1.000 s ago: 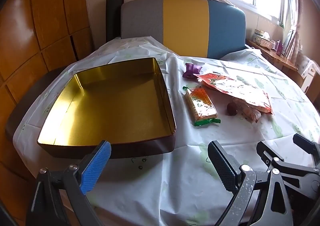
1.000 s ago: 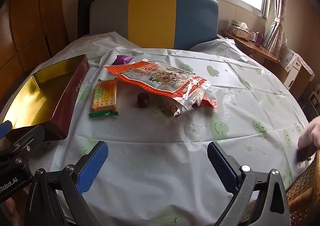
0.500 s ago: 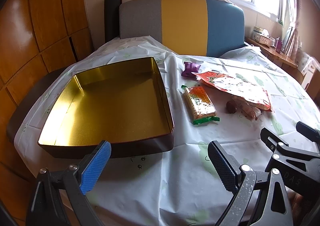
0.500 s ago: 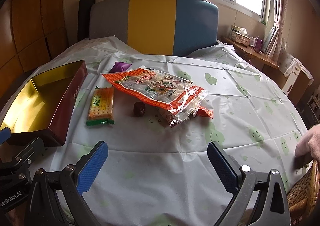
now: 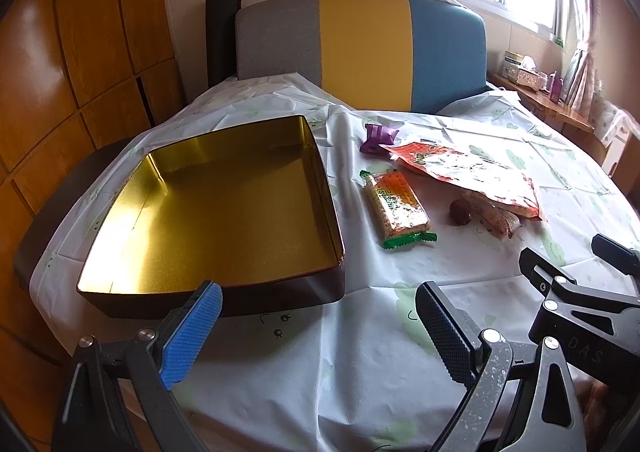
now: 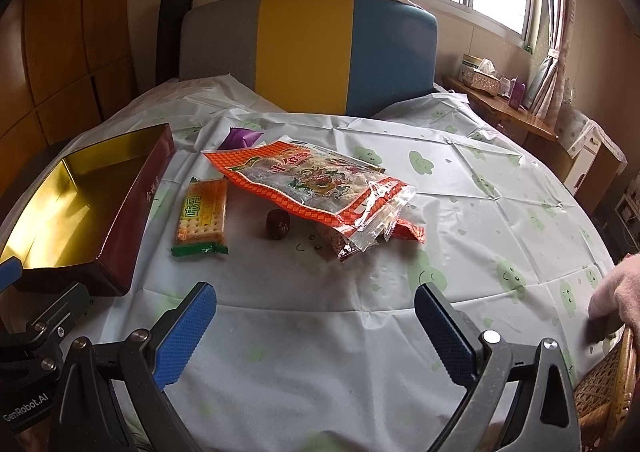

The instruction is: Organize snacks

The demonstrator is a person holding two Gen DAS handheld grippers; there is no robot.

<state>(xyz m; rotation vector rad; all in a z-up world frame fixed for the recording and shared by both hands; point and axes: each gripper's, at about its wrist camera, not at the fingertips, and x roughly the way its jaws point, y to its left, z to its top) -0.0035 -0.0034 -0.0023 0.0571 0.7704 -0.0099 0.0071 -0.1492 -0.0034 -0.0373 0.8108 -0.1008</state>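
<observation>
An open tin box (image 5: 120, 284) with a gold inside and dark red walls (image 6: 144, 192) sits at the table's left; nothing lies in it. To its right lie a cracker pack (image 5: 396, 208) (image 6: 202, 212), a purple wrapped sweet (image 5: 378, 136) (image 6: 240, 138), a large orange snack bag (image 5: 468, 172) (image 6: 316, 180), a dark round date (image 5: 460, 211) (image 6: 277, 225) and a small red packet (image 6: 408, 230) under the bag. My left gripper (image 5: 316, 326) hangs open near the box's front right corner. My right gripper (image 6: 314, 326) is open above bare tablecloth, short of the snacks.
A white tablecloth (image 6: 460, 212) with green smiley prints covers the round table. A grey, yellow and blue chair back (image 6: 308, 52) stands behind it. A wicker chair (image 6: 600, 384) and a person's sleeve (image 6: 618, 288) are at the right edge. A side shelf (image 6: 500, 100) holds a tissue box.
Both grippers have drawn back and risen slightly, so the table items sit a little further away in view. Both stay open. Nothing on the table has moved.
</observation>
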